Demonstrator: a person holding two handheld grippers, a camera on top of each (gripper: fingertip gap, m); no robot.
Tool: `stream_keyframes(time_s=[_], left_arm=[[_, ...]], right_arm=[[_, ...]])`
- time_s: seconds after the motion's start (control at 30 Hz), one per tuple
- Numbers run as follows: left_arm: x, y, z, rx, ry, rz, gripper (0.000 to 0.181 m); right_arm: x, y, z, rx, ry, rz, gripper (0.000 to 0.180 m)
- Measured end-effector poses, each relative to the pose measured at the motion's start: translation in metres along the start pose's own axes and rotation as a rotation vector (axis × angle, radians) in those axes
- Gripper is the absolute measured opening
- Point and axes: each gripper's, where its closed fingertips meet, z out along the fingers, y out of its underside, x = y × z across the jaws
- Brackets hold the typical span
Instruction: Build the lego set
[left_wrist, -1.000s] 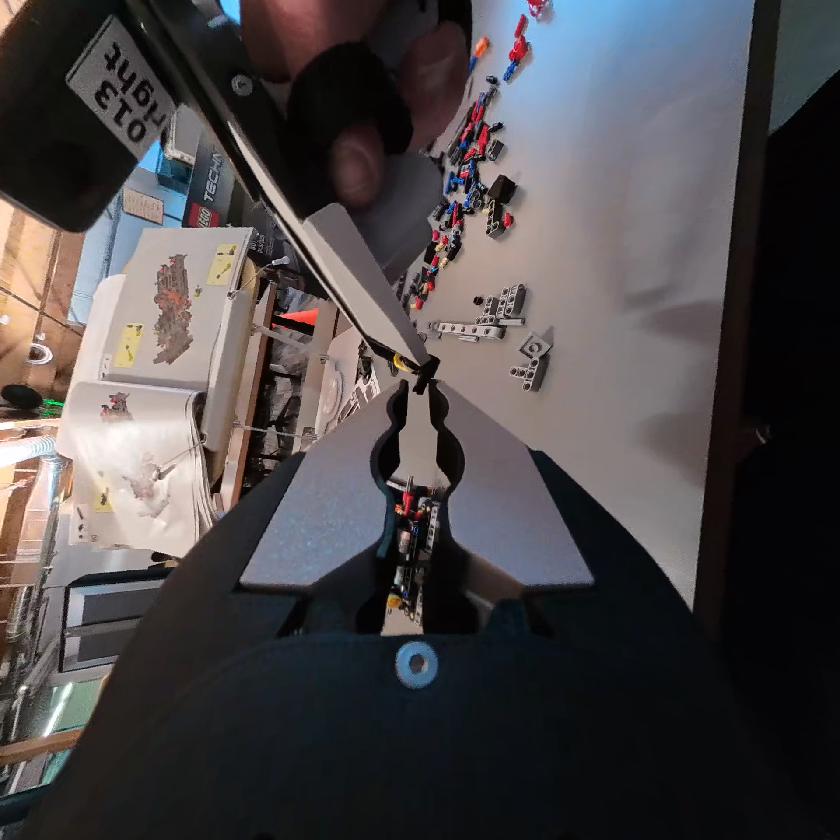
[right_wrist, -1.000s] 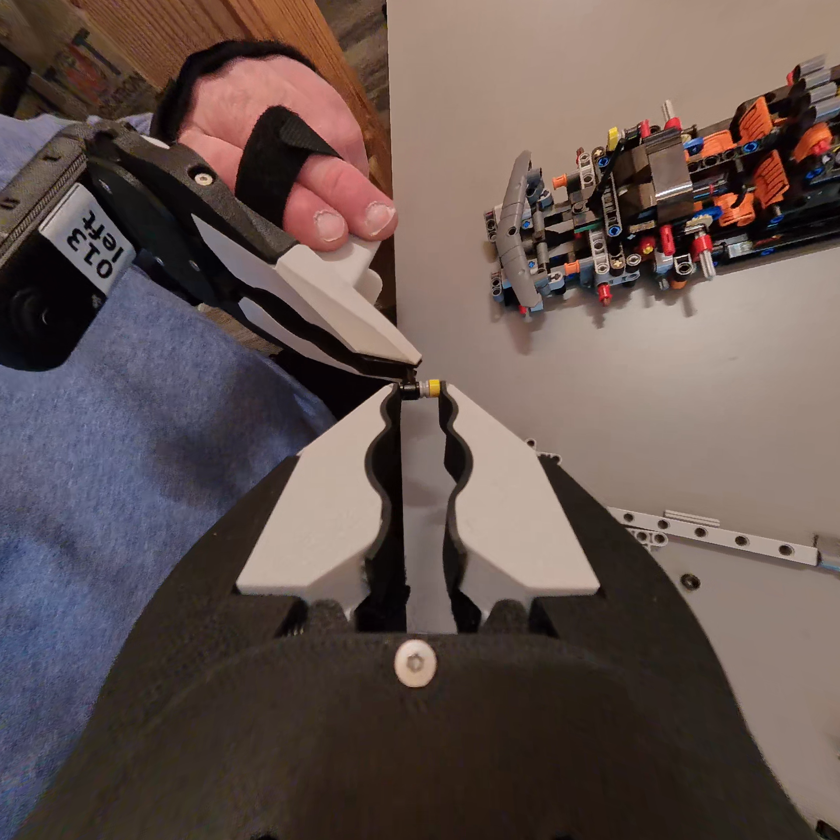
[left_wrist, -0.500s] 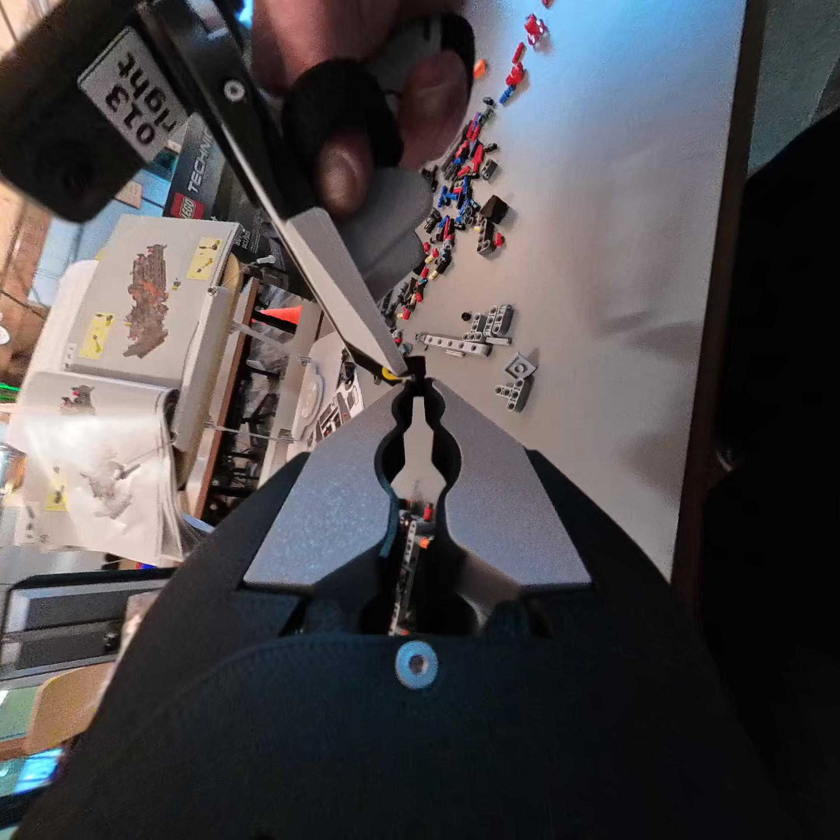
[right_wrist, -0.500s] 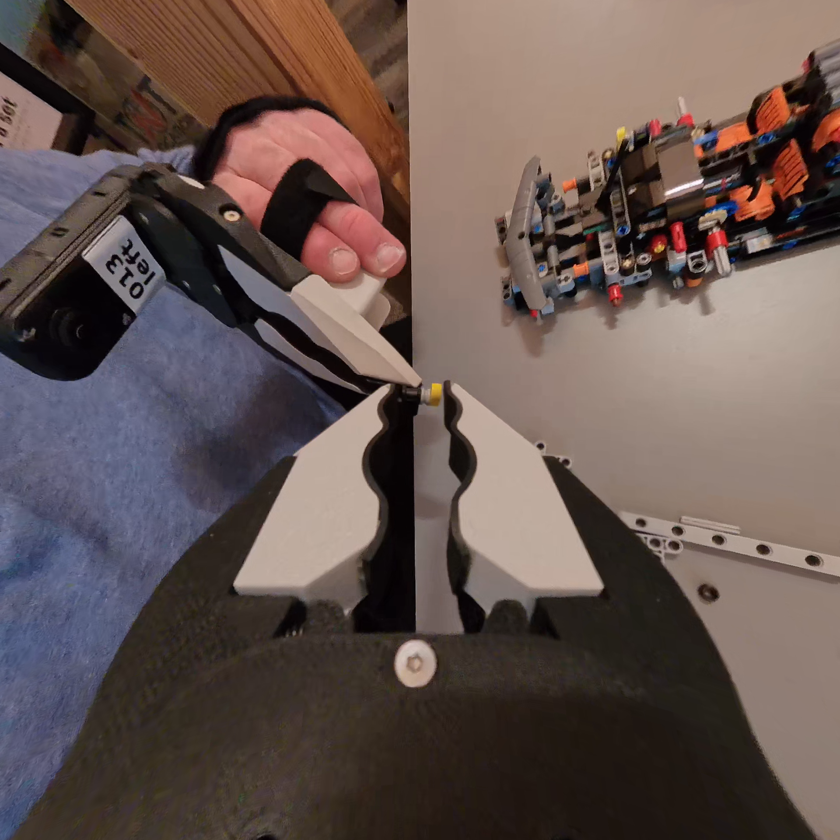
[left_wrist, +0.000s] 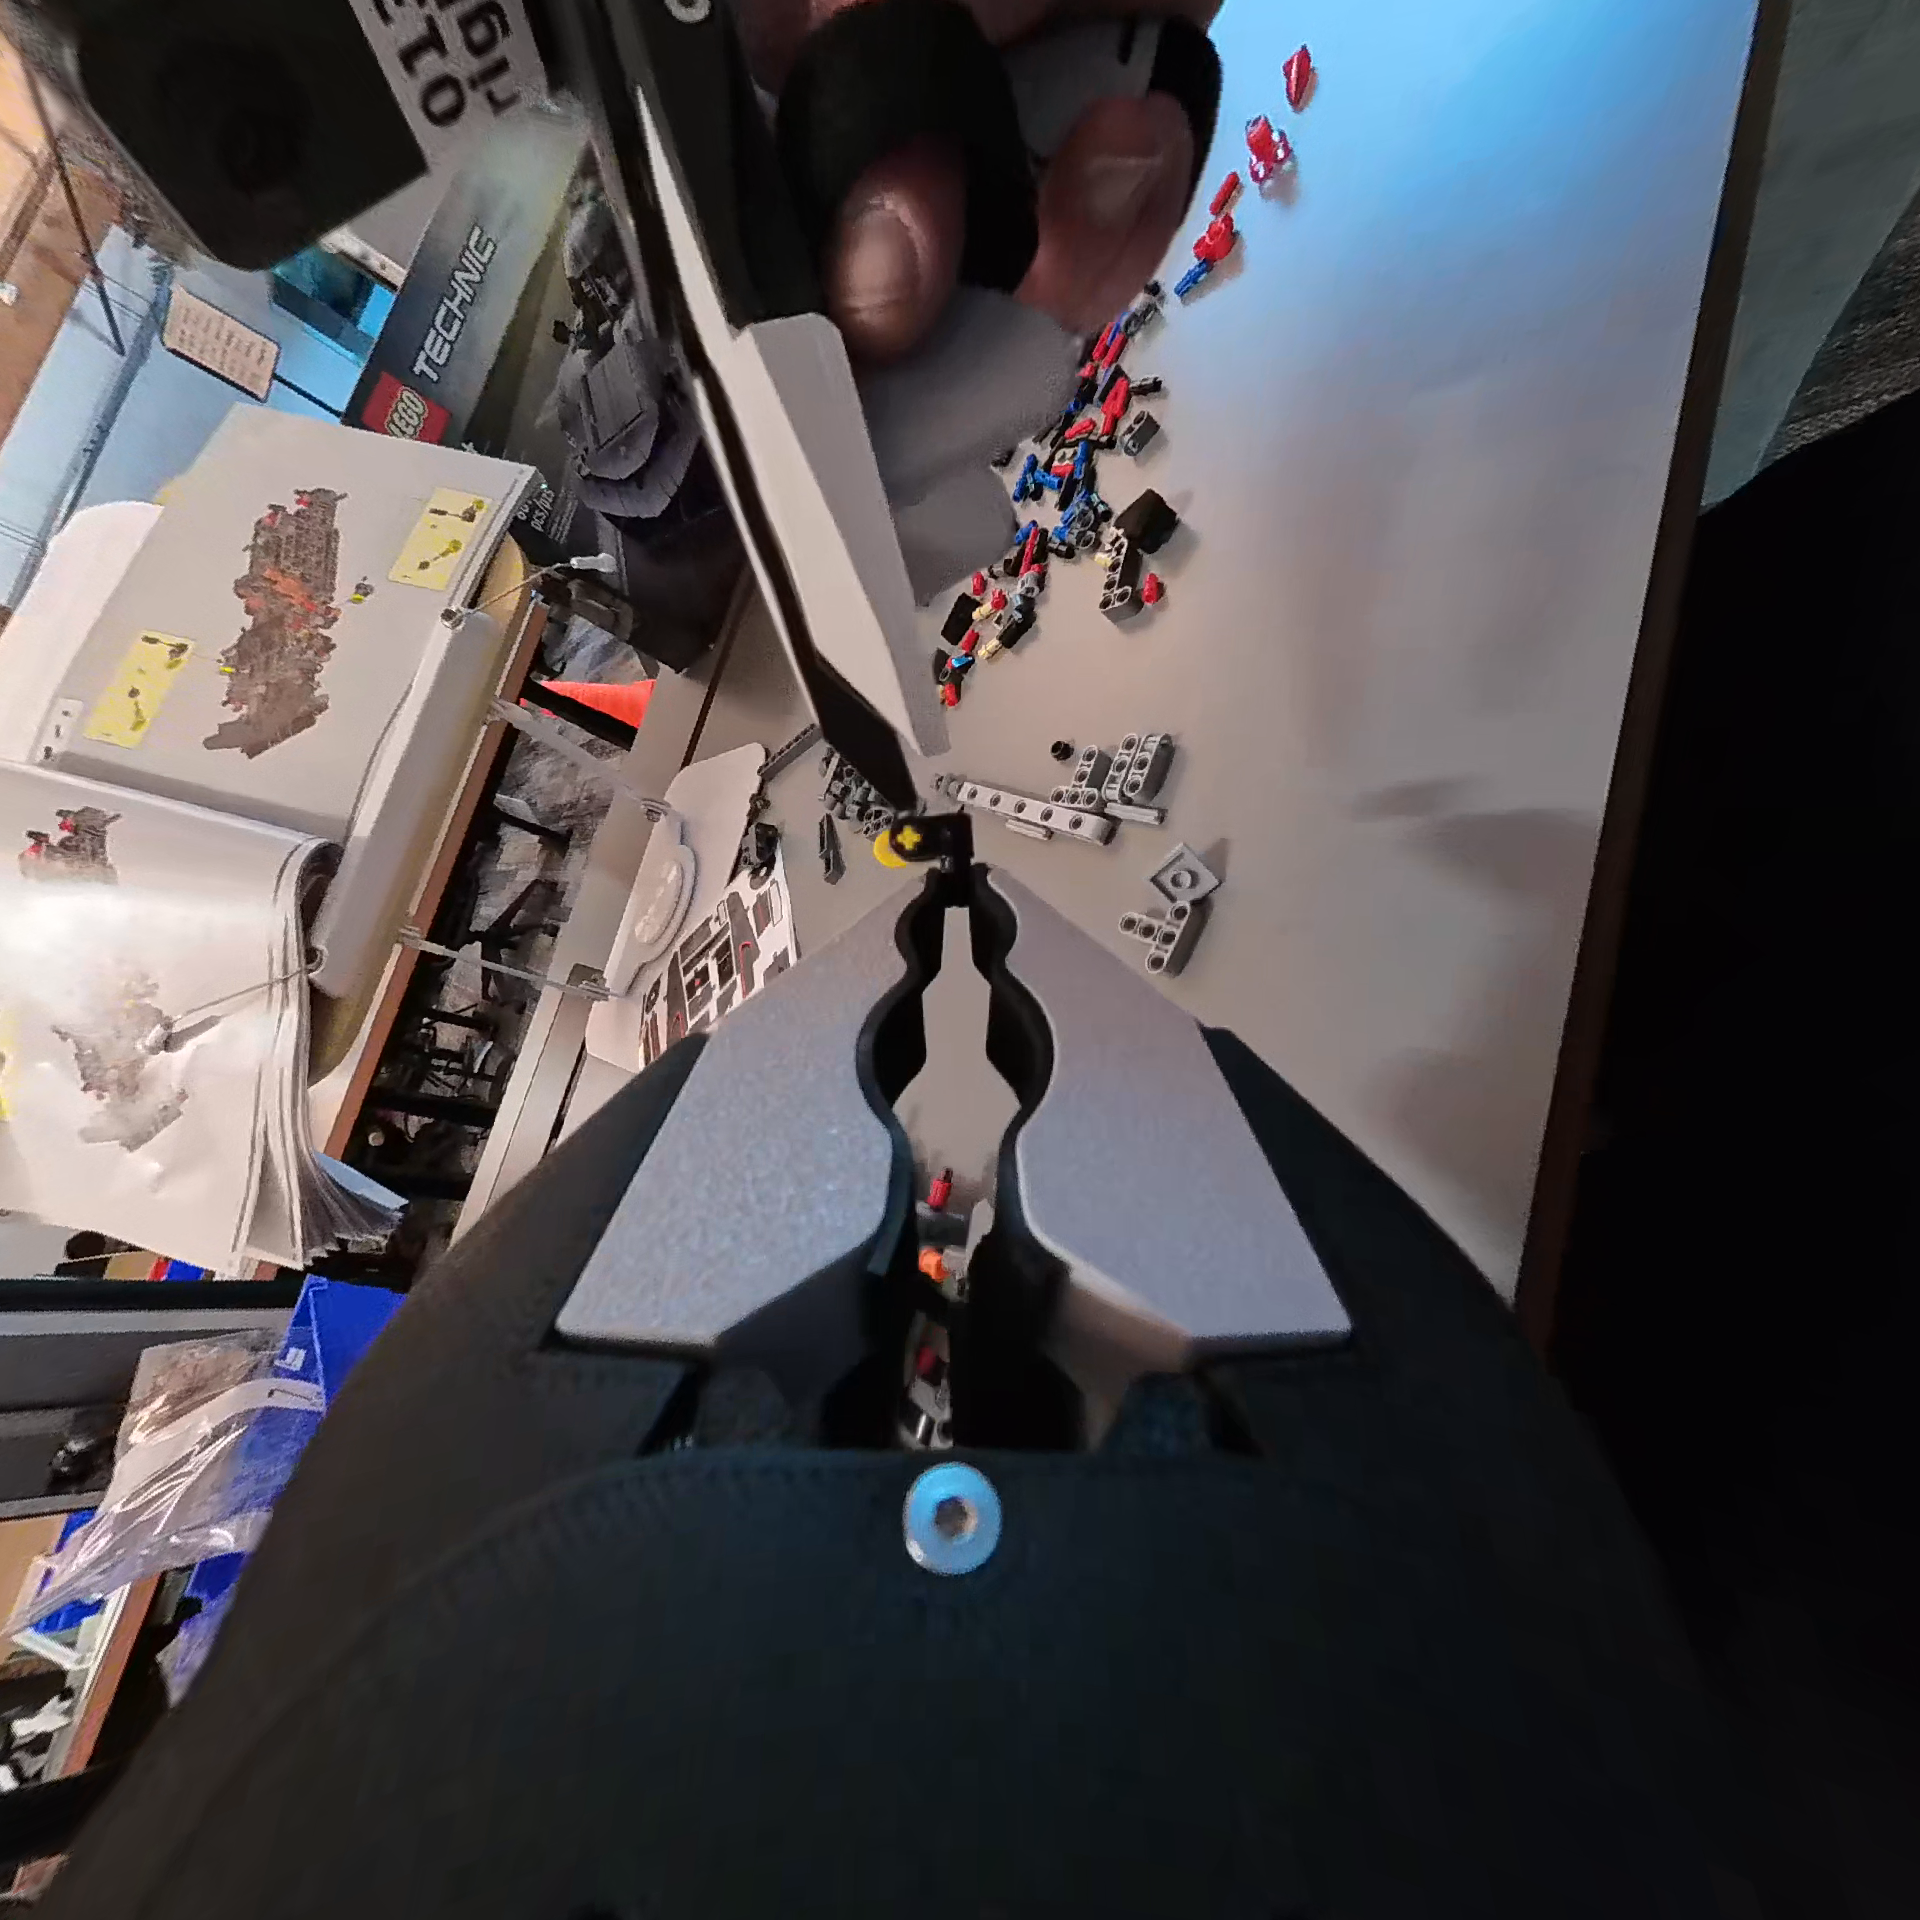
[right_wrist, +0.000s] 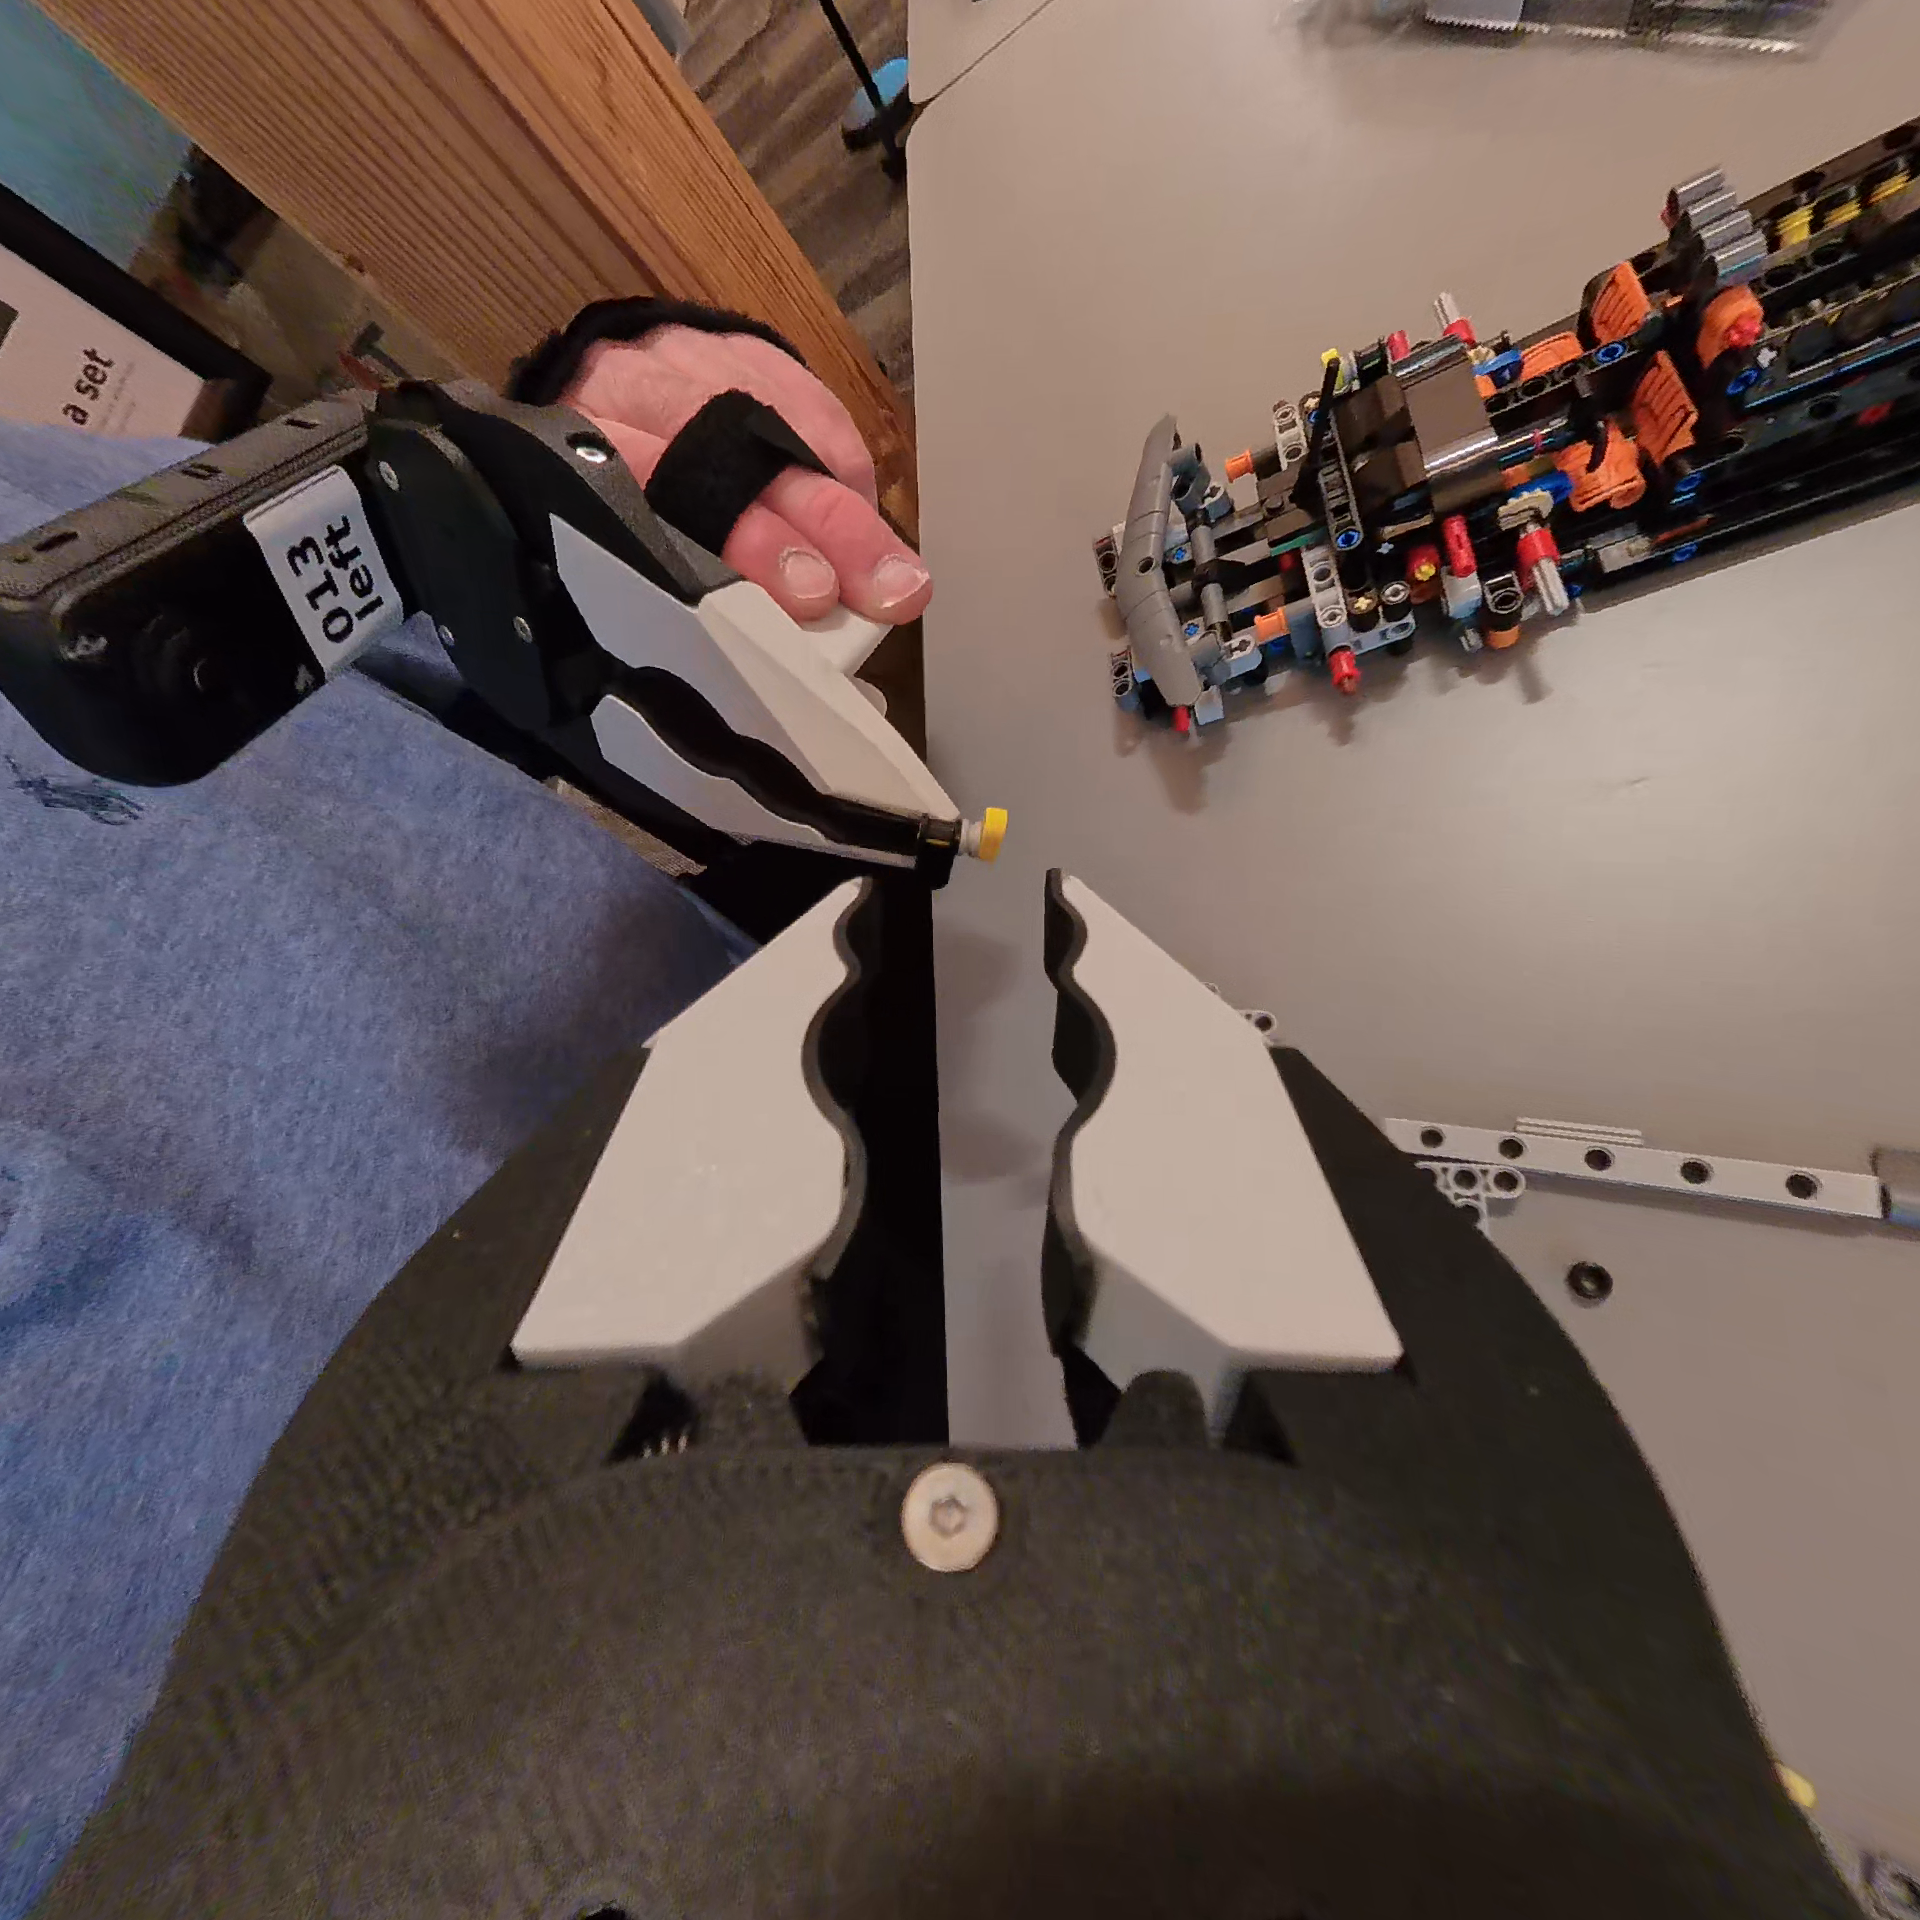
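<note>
My left gripper (left_wrist: 954, 883) is shut on a small black pin with a yellow bush (left_wrist: 916, 837) on its end. It holds the pin in the air near the table's front edge. In the right wrist view the left gripper (right_wrist: 923, 831) comes in from the left, with the yellow-tipped pin (right_wrist: 971, 834) sticking out of its tips. My right gripper (right_wrist: 956, 881) is open and empty, with its tips just below the pin and apart from it. In the left wrist view it (left_wrist: 914, 774) reaches down from the top. The part-built black and orange model (right_wrist: 1455, 520) lies on the grey table (right_wrist: 1351, 935).
A pile of loose red, blue and black parts (left_wrist: 1070, 499) and grey beams (left_wrist: 1039, 821) lie on the table. A long grey beam (right_wrist: 1662, 1174) lies to the right. An open instruction booklet (left_wrist: 208, 831), the set's box (left_wrist: 468, 343) and a sticker sheet (left_wrist: 717, 966) are at the left. My left and right fingertips are right by each other.
My right gripper has opened and let go of the yellow-tipped pin, which both grippers held before. The pin stays in my left gripper.
</note>
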Motion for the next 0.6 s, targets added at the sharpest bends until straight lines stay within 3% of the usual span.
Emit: stream_keyframes(time_s=[0.33, 0.43, 0.6], left_arm=[[-0.003, -0.021, -0.009, 0.130, -0.026, 0.005, 0.003], [-0.005, -0.028, -0.014, 0.178, -0.031, -0.010, 0.003], [-0.004, -0.033, -0.017, 0.209, -0.026, -0.003, 0.002]], right_arm=[[-0.015, -0.005, 0.001, 0.078, -0.125, -0.036, 0.029], [-0.030, -0.008, -0.002, 0.115, -0.228, -0.073, 0.015], [-0.037, -0.008, -0.004, 0.150, -0.281, -0.101, 0.014]])
